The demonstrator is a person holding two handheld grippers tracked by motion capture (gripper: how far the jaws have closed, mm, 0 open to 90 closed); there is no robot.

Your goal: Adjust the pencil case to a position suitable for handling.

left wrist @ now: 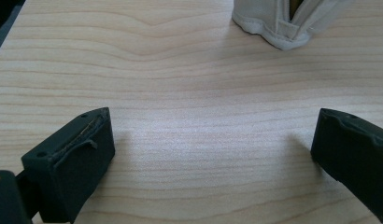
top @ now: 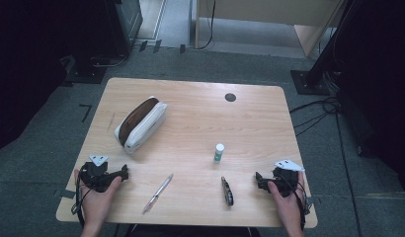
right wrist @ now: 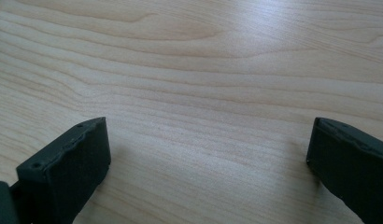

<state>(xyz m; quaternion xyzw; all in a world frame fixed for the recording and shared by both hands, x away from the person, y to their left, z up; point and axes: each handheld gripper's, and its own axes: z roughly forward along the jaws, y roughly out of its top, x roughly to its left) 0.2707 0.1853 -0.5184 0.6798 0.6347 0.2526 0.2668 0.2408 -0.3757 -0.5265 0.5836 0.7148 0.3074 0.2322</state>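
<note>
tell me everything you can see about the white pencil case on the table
The pencil case is a long, soft pouch of off-white fabric with stitched seams. Its top is open, showing a dark brown inside. It lies slantwise on the left half of the wooden table, resting on the wood alone, ahead of the open left hand-held gripper, which is clear of it.

— Any writing you can read anywhere?

— None. The small bottle standing toward the right half of the worktop has a green band, but any lettering on it is too small to make out.

— And the pouch near the left edge?

— Plain pale fabric, no brand or label visible. Nothing on the pen either.
</note>
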